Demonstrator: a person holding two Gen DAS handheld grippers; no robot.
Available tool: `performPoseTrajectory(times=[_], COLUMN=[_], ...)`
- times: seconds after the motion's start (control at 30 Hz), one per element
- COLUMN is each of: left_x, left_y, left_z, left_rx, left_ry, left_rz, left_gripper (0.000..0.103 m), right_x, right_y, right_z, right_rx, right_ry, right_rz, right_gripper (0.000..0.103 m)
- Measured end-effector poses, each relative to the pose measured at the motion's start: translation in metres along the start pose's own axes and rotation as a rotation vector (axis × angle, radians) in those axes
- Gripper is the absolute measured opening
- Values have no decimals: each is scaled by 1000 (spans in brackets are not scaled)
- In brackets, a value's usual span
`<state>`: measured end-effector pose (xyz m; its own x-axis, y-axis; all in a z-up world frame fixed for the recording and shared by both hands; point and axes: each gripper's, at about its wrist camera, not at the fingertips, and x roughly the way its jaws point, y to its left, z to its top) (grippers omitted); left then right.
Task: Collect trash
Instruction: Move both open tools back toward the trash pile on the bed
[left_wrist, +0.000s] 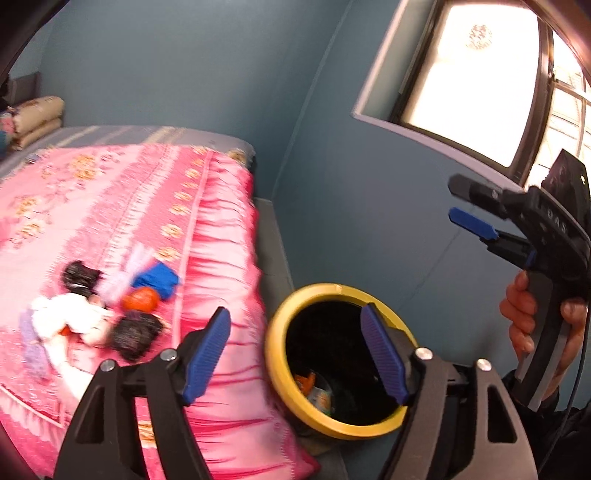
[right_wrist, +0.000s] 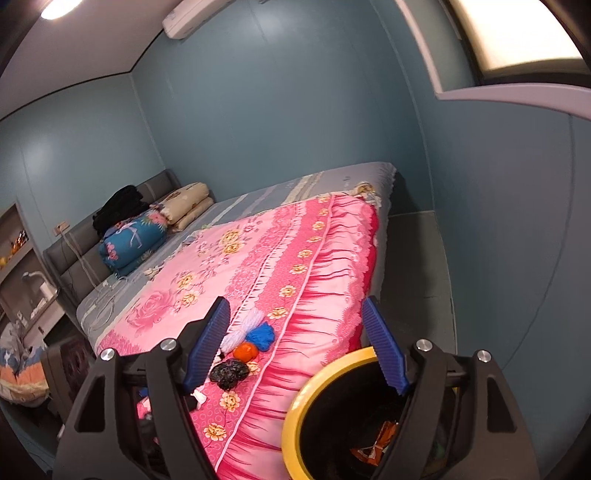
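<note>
A pile of crumpled trash lies on the pink bedspread (left_wrist: 110, 206): a white wad (left_wrist: 68, 315), black wads (left_wrist: 135, 334), an orange wad (left_wrist: 141, 299), a blue wad (left_wrist: 157, 278). In the right wrist view they show as a black wad (right_wrist: 229, 373), orange wad (right_wrist: 245, 351), blue wad (right_wrist: 260, 335) and white wad (right_wrist: 243, 325). A yellow-rimmed black bin (left_wrist: 275, 365) stands beside the bed with wrappers inside; it also shows in the right wrist view (right_wrist: 295, 417). My left gripper (left_wrist: 295, 354) is open and empty above the bed edge and bin. My right gripper (right_wrist: 295, 350) is open and empty; it also appears in the left wrist view (left_wrist: 456, 201).
Folded quilts (right_wrist: 133, 240) and pillows (right_wrist: 188, 205) sit at the headboard. Blue walls enclose the bed; a window (left_wrist: 472, 74) is at the right. A narrow grey floor strip (right_wrist: 413, 266) runs between bed and wall.
</note>
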<state>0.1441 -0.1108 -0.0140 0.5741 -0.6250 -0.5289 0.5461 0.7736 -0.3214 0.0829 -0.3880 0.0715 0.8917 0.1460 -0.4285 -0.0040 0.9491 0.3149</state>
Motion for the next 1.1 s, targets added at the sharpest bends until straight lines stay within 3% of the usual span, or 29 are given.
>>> performPoseTrajectory(times=[0.23,0.63,1.1], left_x=[-44,-97,-98], left_y=[45,142,230], left_z=[9,-8,-46], left_rx=[-51,-177,-330], left_ry=[-84,-121,-67], left_rz=[145,399,522], left_gripper=[87,90,90], right_x=[27,89,179], right_y=[48,133,177], right_z=[-5,-36,-82], right_rx=[-91,-205,-257], right_ry=[22,154,280], right_rz=[78,178,115], right_gripper=[75,75,75])
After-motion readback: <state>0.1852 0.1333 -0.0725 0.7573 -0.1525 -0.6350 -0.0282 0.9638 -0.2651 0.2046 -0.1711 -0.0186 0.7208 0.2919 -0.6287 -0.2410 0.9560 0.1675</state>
